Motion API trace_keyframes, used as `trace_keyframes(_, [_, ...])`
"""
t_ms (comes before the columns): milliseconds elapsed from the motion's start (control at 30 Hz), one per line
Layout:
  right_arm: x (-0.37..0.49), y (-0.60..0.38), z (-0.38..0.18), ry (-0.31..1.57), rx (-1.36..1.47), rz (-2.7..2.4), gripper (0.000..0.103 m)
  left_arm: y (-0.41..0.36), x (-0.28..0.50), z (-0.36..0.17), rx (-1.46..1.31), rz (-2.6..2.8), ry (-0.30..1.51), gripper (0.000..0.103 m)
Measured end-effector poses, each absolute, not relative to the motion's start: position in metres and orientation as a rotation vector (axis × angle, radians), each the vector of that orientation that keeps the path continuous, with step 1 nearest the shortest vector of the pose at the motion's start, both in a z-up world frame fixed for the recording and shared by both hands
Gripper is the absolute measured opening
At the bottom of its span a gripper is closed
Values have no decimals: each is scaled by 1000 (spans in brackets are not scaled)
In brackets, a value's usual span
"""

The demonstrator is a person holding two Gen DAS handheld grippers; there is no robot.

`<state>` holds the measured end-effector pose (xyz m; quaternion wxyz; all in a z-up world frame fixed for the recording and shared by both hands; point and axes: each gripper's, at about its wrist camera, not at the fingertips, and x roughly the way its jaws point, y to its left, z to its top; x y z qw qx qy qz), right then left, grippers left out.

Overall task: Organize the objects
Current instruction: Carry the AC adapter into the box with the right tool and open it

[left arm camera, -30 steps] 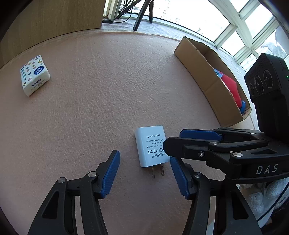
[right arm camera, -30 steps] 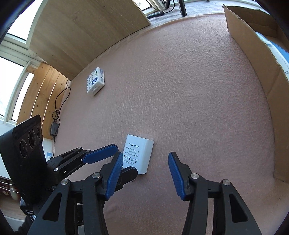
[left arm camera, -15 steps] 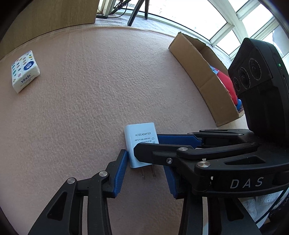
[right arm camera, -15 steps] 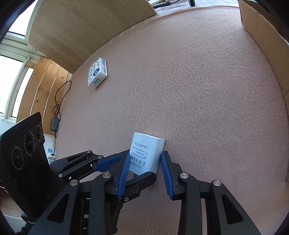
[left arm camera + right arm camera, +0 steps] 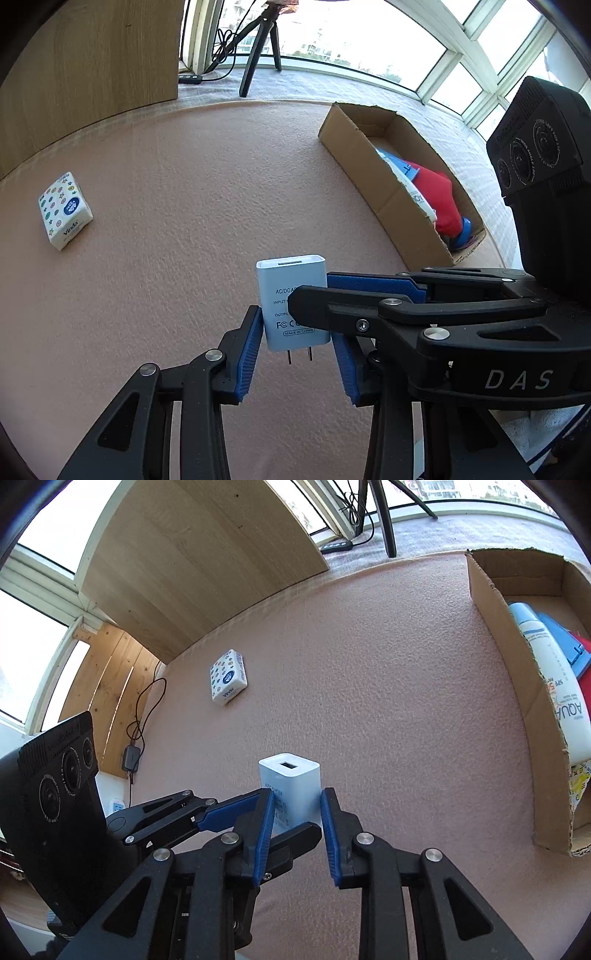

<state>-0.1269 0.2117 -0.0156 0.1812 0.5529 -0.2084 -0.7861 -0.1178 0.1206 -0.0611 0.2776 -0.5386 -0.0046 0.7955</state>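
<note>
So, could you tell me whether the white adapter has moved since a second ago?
Yes. The white adapter lay flat on the pink mat; now it is raised, prongs hanging down, held in both grippers' jaws.

Left gripper (image 5: 295,334): jaws closed in on a white adapter (image 5: 291,295), blue pads flat against its two side faces; adapter upright, prongs pointing back toward the camera, lifted off the desk (image 5: 184,221). Right gripper (image 5: 297,821): jaws narrowed around the same adapter, blue pads on its sides. In the left wrist view the right gripper crosses in from the right, one black finger (image 5: 369,310) lying over the adapter's front face. In the right wrist view the left gripper comes in from the lower left. Both grippers pitched down toward the desk.
</note>
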Motion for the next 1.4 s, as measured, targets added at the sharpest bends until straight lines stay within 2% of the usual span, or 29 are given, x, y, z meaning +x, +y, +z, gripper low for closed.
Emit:
trace_keyframes(467, [-161, 302, 92, -560, 1376, -2482, 24, 233, -173, 44, -1212, 2153, 119, 41])
trace_keyframes(667, [-185, 352, 109, -571, 1353, -2573, 24, 295, -203, 61, -1163, 2149, 139, 41])
trace_keyframes(833, [-203, 394, 89, -630, 1399, -2582, 24, 336, -230, 41, -1200, 2086, 80, 41])
trace_keyframes(1133, [-224, 446, 18, -714, 1531, -2530, 24, 400, -268, -34, -1330, 1992, 52, 41])
trace_keyframes(1400, [-231, 473, -21, -793, 1592, -2482, 24, 425, -287, -80, -1406, 1934, 52, 40])
